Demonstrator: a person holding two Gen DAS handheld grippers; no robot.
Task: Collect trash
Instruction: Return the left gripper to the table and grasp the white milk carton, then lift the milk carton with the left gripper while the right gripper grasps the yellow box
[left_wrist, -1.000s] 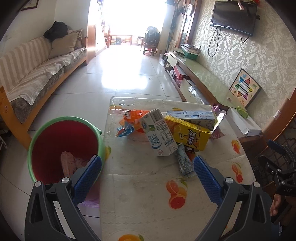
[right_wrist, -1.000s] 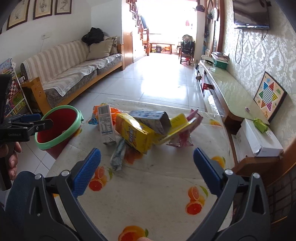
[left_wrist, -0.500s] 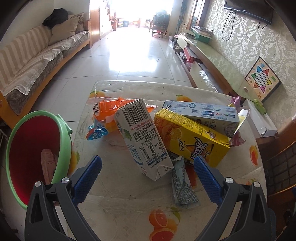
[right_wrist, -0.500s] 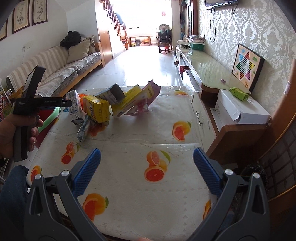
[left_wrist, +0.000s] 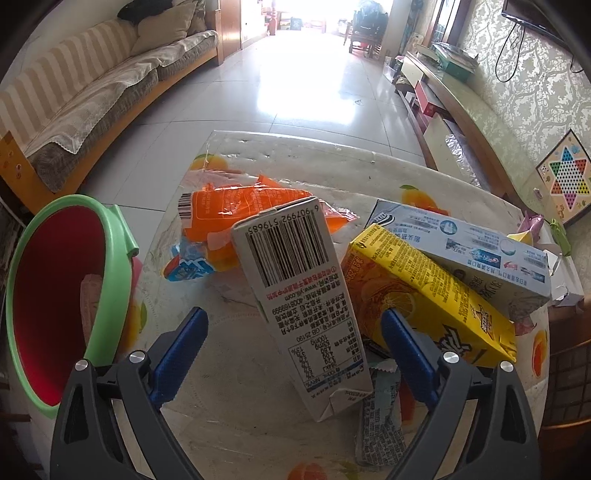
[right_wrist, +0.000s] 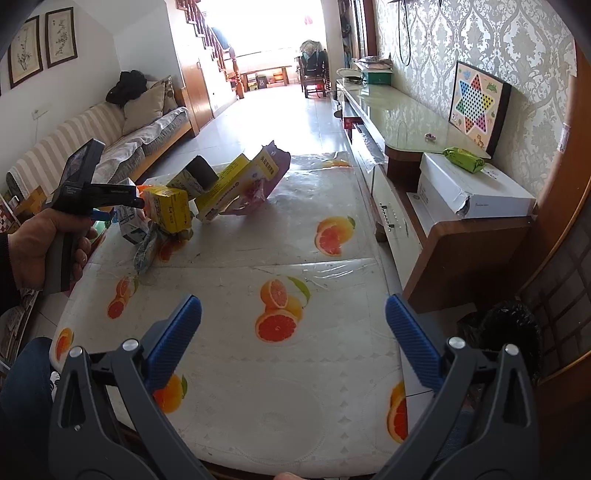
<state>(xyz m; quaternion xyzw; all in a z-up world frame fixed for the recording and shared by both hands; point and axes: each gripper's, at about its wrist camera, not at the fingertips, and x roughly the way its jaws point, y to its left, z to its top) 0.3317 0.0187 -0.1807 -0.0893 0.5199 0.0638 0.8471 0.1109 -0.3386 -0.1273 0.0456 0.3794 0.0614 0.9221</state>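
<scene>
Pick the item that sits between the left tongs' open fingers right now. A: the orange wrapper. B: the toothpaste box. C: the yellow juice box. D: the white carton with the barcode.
D: the white carton stands between the left tongs' fingers, untouched by either.

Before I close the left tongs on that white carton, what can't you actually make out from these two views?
- Red bin, left wrist view: the frame edge cuts its near side; contents mostly hidden by the green rim.
- Grey wrapper, left wrist view: partly under the white carton and behind a finger.
- Pile's far side, right wrist view: too small, partly behind the left tongs.
- Whether the left pads touch the carton: unclear.
</scene>
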